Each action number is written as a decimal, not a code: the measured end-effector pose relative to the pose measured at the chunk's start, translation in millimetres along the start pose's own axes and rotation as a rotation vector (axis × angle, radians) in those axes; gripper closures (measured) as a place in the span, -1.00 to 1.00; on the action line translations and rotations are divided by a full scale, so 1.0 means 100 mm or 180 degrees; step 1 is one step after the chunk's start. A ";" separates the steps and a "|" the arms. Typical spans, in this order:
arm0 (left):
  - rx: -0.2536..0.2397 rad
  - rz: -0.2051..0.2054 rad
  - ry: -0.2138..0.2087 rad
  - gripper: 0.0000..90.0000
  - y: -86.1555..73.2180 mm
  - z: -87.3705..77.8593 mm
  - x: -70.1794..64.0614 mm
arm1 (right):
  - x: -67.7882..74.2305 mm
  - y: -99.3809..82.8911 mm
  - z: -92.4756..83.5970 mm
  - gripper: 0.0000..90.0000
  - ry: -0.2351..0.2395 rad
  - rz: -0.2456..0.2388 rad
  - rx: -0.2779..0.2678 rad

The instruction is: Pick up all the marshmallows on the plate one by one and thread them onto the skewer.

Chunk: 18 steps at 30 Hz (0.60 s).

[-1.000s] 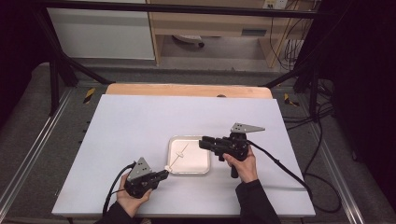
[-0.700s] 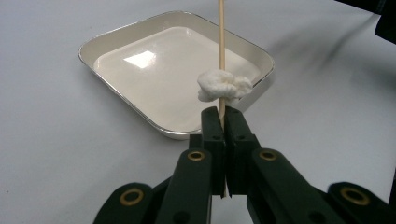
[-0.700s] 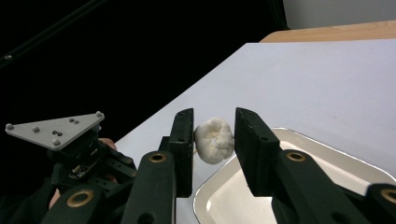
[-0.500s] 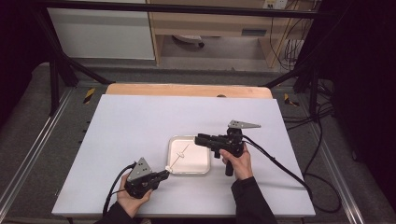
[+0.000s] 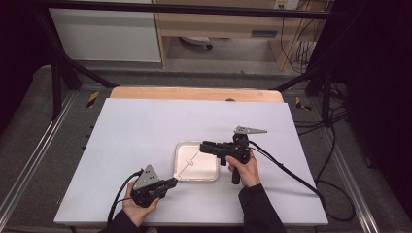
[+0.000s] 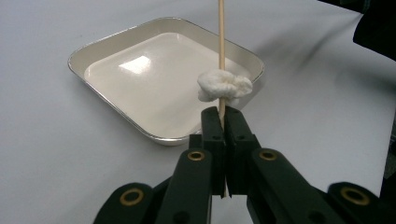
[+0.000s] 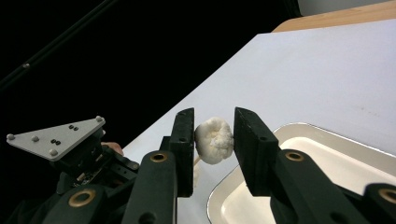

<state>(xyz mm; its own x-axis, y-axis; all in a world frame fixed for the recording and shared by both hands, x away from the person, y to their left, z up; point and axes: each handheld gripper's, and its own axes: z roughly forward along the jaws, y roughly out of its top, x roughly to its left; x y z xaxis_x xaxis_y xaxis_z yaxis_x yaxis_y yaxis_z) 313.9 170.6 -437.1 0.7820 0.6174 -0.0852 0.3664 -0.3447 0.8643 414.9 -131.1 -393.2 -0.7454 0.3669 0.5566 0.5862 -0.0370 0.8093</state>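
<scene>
A thin wooden skewer [image 6: 221, 37] stands up from my left gripper [image 6: 222, 116], which is shut on its lower end. A white, doughy lump [image 6: 224, 86] is threaded on it just above the jaws. In the high view the skewer [image 5: 187, 167] slants from the left gripper [image 5: 171, 182] up over a shallow white tray [image 5: 211, 175] toward my right gripper [image 5: 202, 145]. The right gripper [image 7: 214, 135] is shut on a second white lump [image 7: 214, 140], held level above the tray's near corner [image 7: 299, 127]. The left gripper's grey plate [image 7: 56, 135] lies beyond it.
The tray [image 6: 93, 46] sits at the middle of a white table top [image 5: 145, 131]. A wooden strip [image 5: 194, 93] runs along the far edge. Cables trail from both grippers toward the near and right edges. Black frame bars stand at the back corners.
My right gripper has shifted slightly left with its lump, closer to the skewer's upper end. The left gripper and skewer have stayed put.
</scene>
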 end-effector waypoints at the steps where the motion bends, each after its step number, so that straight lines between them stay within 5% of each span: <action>1: 0.0000 0.0003 -0.0001 0.96 0.00 0.00 0.00 | 0.00 0.00 0.00 0.55 0.0003 -0.0004 0.0006; 18: 0.0017 0.0018 -0.0016 0.97 -0.01 0.01 -0.01 | 0.01 -0.11 0.07 0.63 0.0129 0.0078 0.0107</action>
<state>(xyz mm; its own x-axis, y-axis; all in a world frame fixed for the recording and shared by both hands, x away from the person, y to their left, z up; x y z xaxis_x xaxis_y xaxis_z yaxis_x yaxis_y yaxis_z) 313.6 169.5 -438.3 0.7866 0.6119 -0.0830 0.3646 -0.3519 0.8621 410.2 -123.6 -403.2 -0.7424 0.3283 0.5840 0.6144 -0.0139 0.7889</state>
